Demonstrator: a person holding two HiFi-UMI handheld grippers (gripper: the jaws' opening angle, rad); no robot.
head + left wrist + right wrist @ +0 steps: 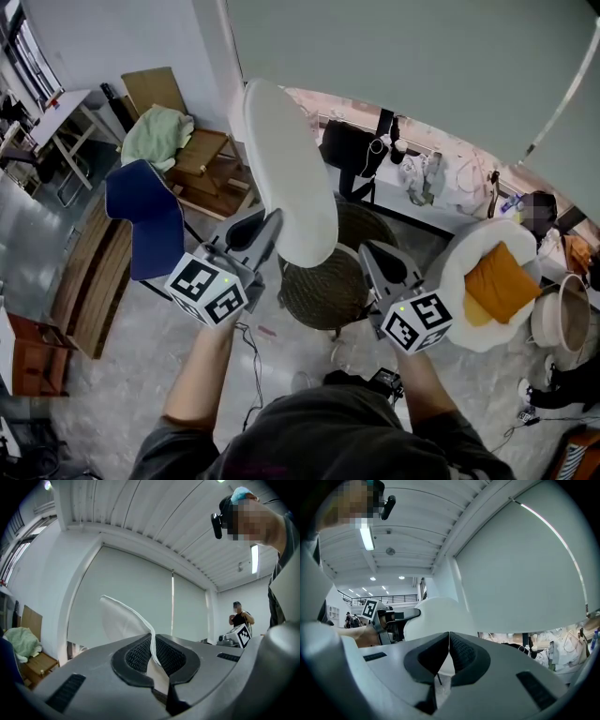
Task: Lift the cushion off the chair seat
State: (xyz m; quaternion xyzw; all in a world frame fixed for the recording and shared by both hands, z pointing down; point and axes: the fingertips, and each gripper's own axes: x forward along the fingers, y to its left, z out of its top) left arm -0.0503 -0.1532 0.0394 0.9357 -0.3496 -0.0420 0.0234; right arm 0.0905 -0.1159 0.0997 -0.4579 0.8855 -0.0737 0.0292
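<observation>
A: cushion status?
B: White cushion (286, 169) is up in the air, standing edge-on over the round dark woven chair seat (328, 286). It's a flat oval pad, plain white, with a piped seam round the rim

A: who's got it?
B: Left gripper (267, 230). Left gripper view shows its jaws clamped tight on the cushion's rim. The seam runs between the 2 ribbed pads (136, 656) and the rest of the cushion fans up and to the left

A: right side?
B: Right gripper (373, 255) has its jaws closed together with nothing between them. It sits just beside the cushion's lower edge, can't see any contact

A: anything else close?
B: 2nd round white seat (455, 281) at right with an orange pillow (502, 281) on it, blue chair (145, 216) at left. Both well apart from the cushion
</observation>
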